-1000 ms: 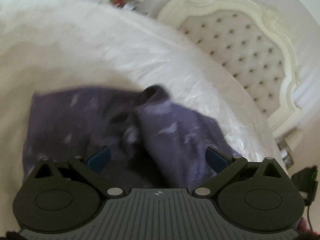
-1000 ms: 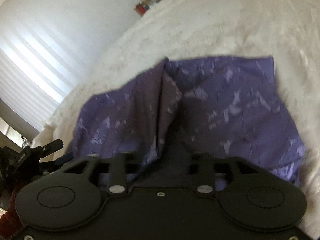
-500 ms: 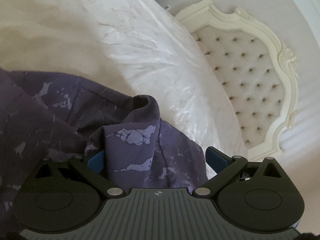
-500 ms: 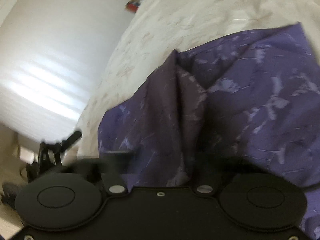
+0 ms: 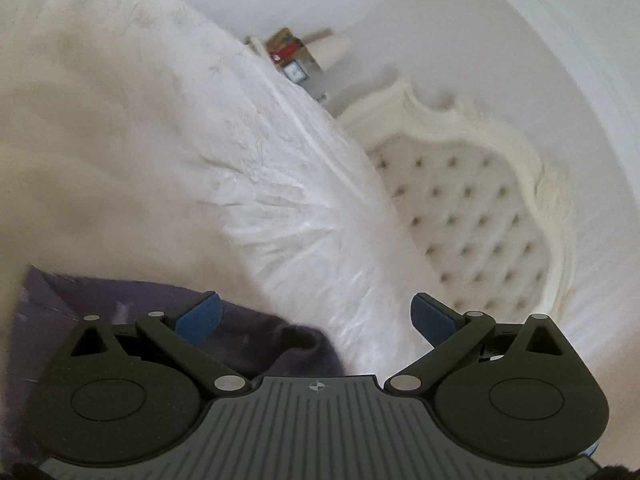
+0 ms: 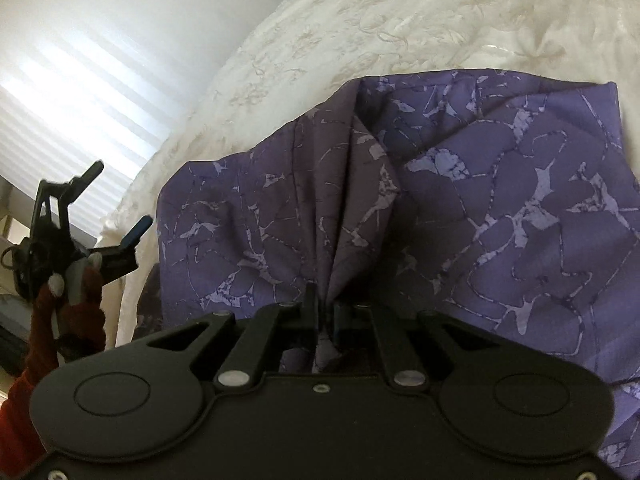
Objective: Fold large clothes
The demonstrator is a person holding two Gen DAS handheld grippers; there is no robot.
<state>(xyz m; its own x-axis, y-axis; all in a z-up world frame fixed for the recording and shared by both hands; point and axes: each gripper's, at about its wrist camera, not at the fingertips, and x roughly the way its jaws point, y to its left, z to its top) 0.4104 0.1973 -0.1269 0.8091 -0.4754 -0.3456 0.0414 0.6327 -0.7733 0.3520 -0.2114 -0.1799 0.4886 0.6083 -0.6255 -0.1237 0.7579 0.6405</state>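
A large purple garment (image 6: 500,216) with a pale crackle print lies on the cream bedspread (image 6: 400,20). My right gripper (image 6: 325,312) is shut on a bunched fold of the garment, which fans out from the jaws. My left gripper (image 5: 316,316) is open and empty, its blue pads (image 5: 200,316) wide apart; it hovers over the garment's near edge (image 5: 260,332). In the right wrist view the left gripper (image 6: 100,236) shows off the bed's left side, held by a hand in a red sleeve.
A white quilted pillow (image 5: 280,184) lies along the bed. A cream tufted headboard (image 5: 480,232) stands at the right. A nightstand with small items and a lamp (image 5: 296,60) sits beyond the bed. A bright window with blinds (image 6: 60,92) is to the left.
My left gripper has drawn back from the garment and swung toward the pillow and headboard; the cloth between its pads is gone. My right gripper keeps its hold on the bunched fold.
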